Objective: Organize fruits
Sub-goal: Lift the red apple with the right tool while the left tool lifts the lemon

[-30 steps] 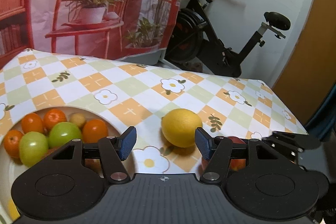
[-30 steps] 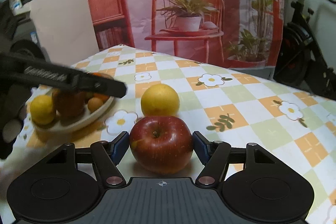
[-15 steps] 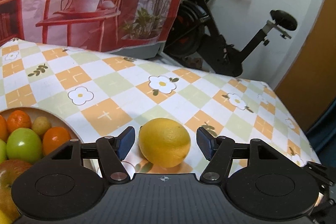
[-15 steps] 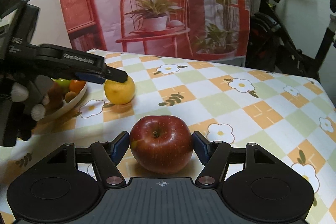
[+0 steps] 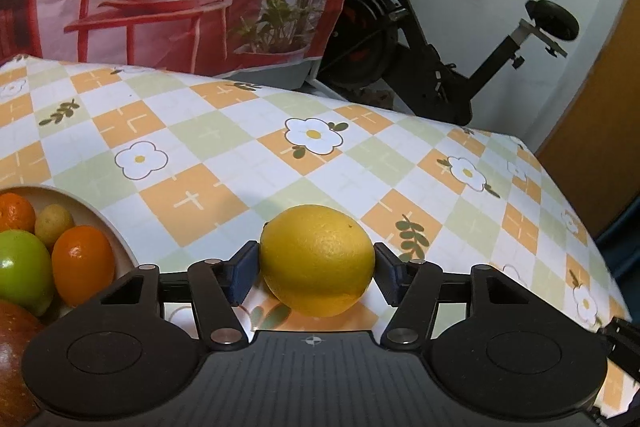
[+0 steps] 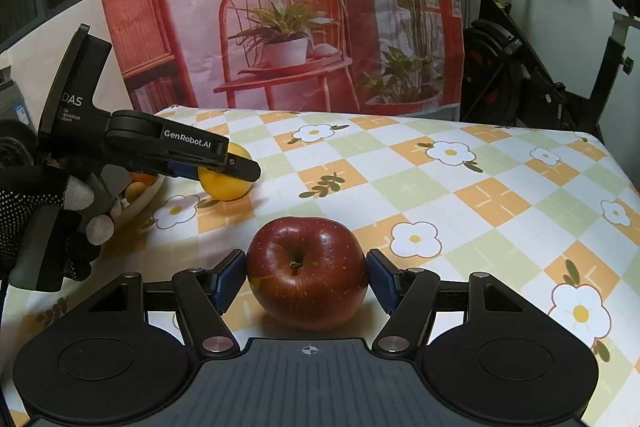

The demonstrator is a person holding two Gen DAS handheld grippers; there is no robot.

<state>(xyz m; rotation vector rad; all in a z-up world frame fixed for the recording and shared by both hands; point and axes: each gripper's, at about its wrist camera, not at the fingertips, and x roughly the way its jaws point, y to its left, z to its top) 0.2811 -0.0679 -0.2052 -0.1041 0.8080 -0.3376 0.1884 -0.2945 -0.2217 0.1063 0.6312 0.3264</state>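
Checkered tablecloth (image 5: pixel 200 147), lower frame: my left gripper (image 5: pixel 316 267), jaws just closing, pinches the lemon (image 5: pixel 316 259); right gripper (image 6: pixel 306 279) pinches the red apple (image 6: pixel 306 271). Next I judge: lift toward the fruit bowl (image 5: pixel 116 231).

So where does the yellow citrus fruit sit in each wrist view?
Left wrist view: the yellow citrus fruit sits low at centre, between the left gripper pads, which have just been closing onto it.
Right wrist view: the same fruit lies at mid-left on the tablecloth, partly hidden behind the left gripper's fingers.
Shared landmark: the fruit bowl, left of the fruit in both views.
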